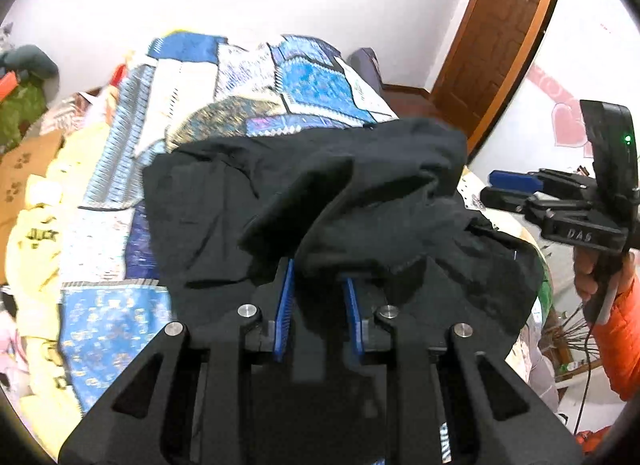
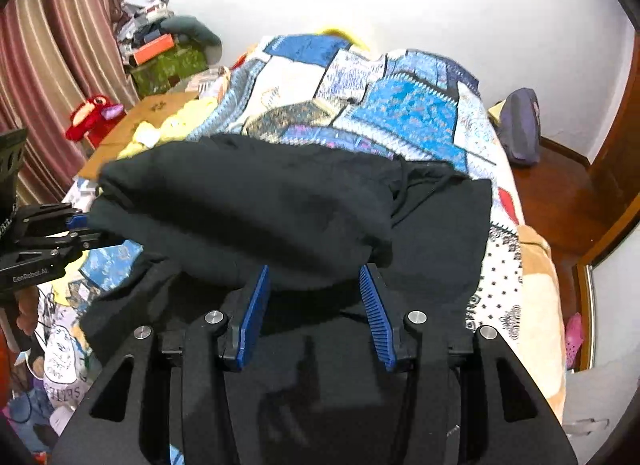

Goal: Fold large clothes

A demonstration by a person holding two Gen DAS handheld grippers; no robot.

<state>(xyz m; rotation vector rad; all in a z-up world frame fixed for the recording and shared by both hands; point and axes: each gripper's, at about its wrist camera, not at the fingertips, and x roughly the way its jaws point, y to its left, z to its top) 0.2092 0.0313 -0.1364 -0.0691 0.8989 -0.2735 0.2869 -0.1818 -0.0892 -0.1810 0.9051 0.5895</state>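
Black fabric fills the middle of both views: a large dark garment [image 1: 224,201] lies on a bed covered by a blue, white and yellow patchwork quilt [image 1: 316,81], with part of the cloth lifted and bunched over my fingers. My left gripper [image 1: 318,297] has its blue ribbed fingers [image 1: 285,305] closed in on a hanging fold of the garment that runs down between them, so I am grasping the cloth. My right gripper [image 2: 316,305] has its blue fingers [image 2: 256,313] spread wider apart, with a thick roll of the garment [image 2: 248,209] draped across their tips; I cannot tell whether they are actually pinching it. From the left wrist view, my right gripper [image 1: 508,189] shows at the right edge, just beside the garment's far side, held by my hand [image 1: 588,269] in an orange sleeve. A brown wooden door [image 1: 496,45] stands beyond the bed, and striped pink curtains [image 2: 52,49] hang on the other side.
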